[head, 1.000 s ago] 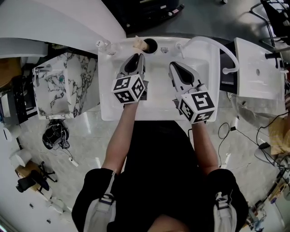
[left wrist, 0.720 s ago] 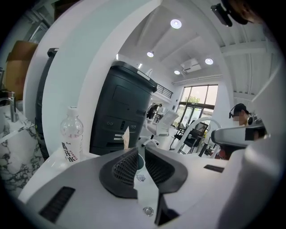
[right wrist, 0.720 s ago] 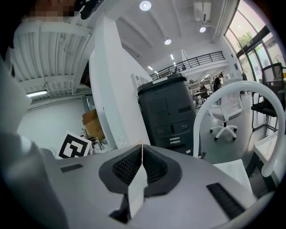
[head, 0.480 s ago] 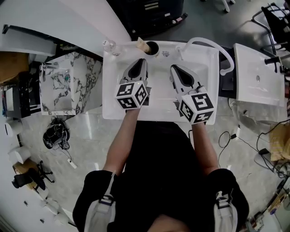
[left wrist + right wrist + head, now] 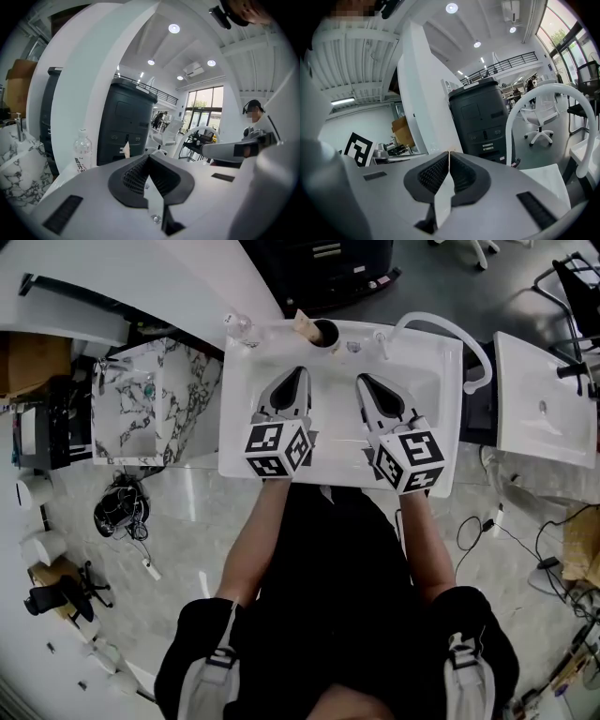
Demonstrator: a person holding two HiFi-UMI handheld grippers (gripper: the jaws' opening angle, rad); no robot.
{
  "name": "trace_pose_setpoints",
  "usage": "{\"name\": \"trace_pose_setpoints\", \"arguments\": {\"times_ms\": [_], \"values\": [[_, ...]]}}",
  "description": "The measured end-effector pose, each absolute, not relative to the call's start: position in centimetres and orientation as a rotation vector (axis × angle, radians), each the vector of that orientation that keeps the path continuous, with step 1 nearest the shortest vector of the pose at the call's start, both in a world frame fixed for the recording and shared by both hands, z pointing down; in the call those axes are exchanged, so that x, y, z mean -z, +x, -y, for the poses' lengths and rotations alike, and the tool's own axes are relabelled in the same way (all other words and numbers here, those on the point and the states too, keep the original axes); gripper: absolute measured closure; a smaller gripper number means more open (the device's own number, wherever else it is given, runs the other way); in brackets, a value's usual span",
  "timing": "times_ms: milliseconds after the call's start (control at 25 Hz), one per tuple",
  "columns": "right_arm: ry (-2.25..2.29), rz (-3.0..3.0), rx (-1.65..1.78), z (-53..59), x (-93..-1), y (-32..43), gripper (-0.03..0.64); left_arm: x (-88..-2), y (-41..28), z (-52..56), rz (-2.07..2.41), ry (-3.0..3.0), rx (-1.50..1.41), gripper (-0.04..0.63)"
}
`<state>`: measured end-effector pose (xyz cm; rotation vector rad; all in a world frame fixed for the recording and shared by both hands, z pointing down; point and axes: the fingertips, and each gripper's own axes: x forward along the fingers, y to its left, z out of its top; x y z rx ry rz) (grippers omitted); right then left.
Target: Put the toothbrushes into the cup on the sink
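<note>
Sink (image 5: 436,413): a white basin in the far middle of the head view. Both tools hang over it, so anything dropped from here would likely slide into the bowl, not the cup.
Hose (image 5: 461,334): a white tube arching over the sink's far right corner. A wide swing of the right arm could snag it.
Left hand-held gripper (image 5: 297,373): its jaws are pressed together with nothing between them, over the left half of the basin, pointing far. Going in like this would only shove a brush away, so the jaws must part first.
Right hand-held gripper (image 5: 365,382): its jaws are likewise together and empty, over the right half of the basin, near the left one. The two could knock together if both head for the cup.
Bottle (image 5: 241,327): clear and upright on the sink's far left corner, near the cup. A left reach passing wide could tip it.
Cup (image 5: 325,332): dark-mouthed, standing on the sink's far rim in the middle, ahead of both tips. It looks narrow, so a nudge at the lip may topple it.
Pale piece (image 5: 304,322): just left of the cup, touching or nearly so. I cannot tell what it is.
Toothbrushes: none can be made out in any view, so the task seems not yet begun. The risk is closing on the wrong item.
</note>
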<state>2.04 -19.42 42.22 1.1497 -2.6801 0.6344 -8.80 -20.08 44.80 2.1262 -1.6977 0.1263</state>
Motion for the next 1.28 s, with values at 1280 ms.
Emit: {"name": "trace_pose_setpoints", "arguments": {"times_ms": [1280], "values": [[1.412, 2.597, -0.446, 3.8, -37.3, -2.3, 0.584, -37.3, -12.4, 4.9, 1.502, 2.460, -0.110, 0.581]]}}
